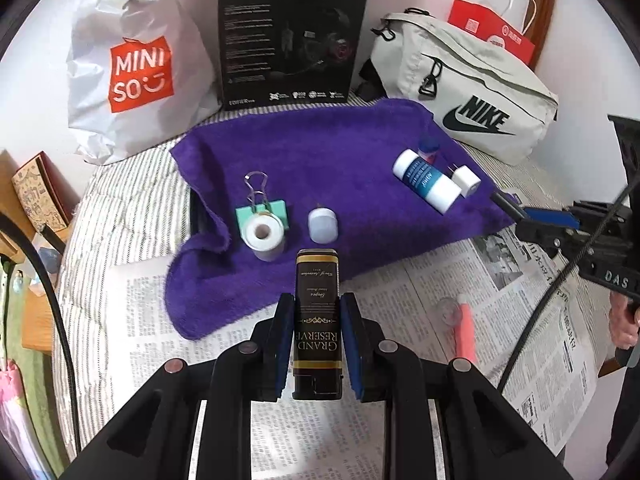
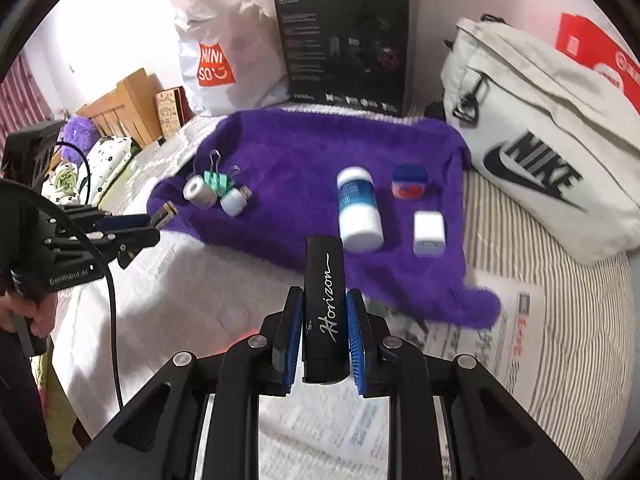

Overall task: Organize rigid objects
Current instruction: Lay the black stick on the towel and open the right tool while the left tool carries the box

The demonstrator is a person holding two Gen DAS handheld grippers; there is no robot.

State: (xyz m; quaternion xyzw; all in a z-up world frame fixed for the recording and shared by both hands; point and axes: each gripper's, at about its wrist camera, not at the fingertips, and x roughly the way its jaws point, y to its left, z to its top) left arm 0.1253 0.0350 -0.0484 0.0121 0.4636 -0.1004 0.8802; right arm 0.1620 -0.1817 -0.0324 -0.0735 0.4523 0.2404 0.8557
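Left wrist view: my left gripper [image 1: 316, 328] has its fingers [image 1: 283, 336] clamped on a black box [image 1: 317, 312] with gold "Grand Reserve" lettering, held just above the newspaper [image 1: 440, 288], its far end at the near edge of the purple towel [image 1: 320, 152]. On the towel I see a tape roll [image 1: 265, 236] touching a mint binder clip [image 1: 262, 210], and a small white cap piece [image 1: 323, 225] just beside them. Further right lie a white-and-blue bottle [image 1: 426, 180], a white plug adapter [image 1: 466, 180] touching it, and a small blue-lidded jar [image 1: 428, 148] behind. A pink item [image 1: 464, 332] lies on the newspaper, blurred. My right gripper [image 1: 504, 202] enters from the right at the towel edge.

Right wrist view: right gripper [image 2: 325, 336] fingers are closed on a black "Horizon" case [image 2: 325, 304], held over the towel's near edge, close to the bottle [image 2: 358, 208]. Left gripper [image 2: 160, 216] shows at left with the box end poking out. Everything sits on a striped bed [image 2: 560, 272]. Behind stand a Miniso bag [image 2: 216, 52], a black headset box [image 2: 344, 44] and a Nike pouch [image 2: 540, 152].
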